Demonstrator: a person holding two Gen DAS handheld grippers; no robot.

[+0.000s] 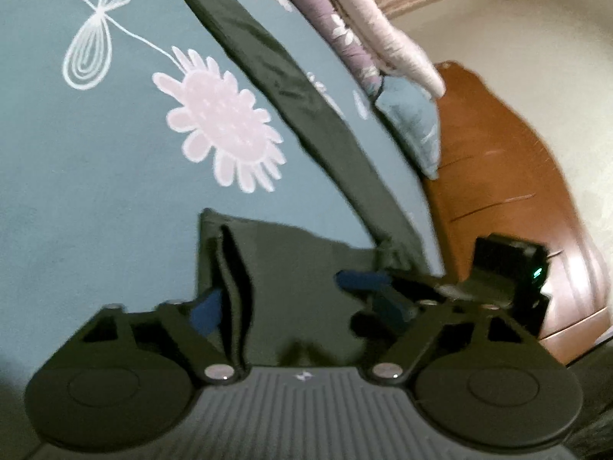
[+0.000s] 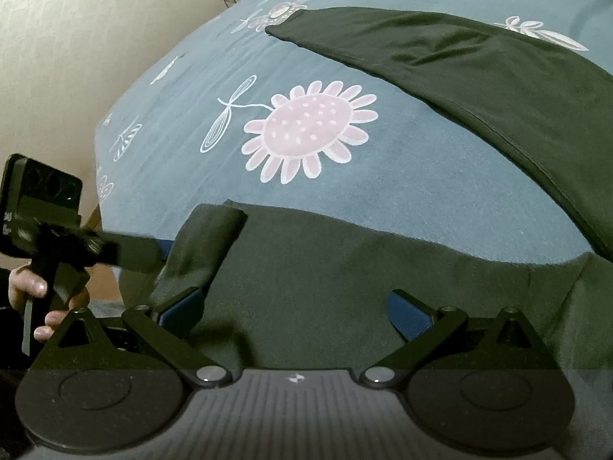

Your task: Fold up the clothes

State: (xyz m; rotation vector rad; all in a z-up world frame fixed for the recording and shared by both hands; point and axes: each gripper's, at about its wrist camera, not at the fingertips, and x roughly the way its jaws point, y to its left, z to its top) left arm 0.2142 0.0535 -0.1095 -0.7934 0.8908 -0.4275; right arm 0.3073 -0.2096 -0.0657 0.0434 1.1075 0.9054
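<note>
Lying across a teal bedspread [image 1: 95, 161] printed with a pink flower [image 1: 226, 130], the dark green garment [image 1: 299, 306] fills the near part of the left wrist view, 1 long strip running past the flower toward the pillows [image 1: 410, 115]. The left gripper [image 1: 302, 306] has its jaws spread over the cloth, a raised fold beside the left finger. The right gripper [image 1: 383, 287] reaches in near the wooden headboard [image 1: 509, 176].

From the right wrist view, the right gripper [image 2: 295, 310] holds its jaws spread above the garment [image 2: 325, 268], below the flower [image 2: 310, 130]. The left gripper [image 2: 161, 253] touches a lifted fold; whether it pinches, I cannot tell. A hand [image 2: 38, 291] grips it.
</note>
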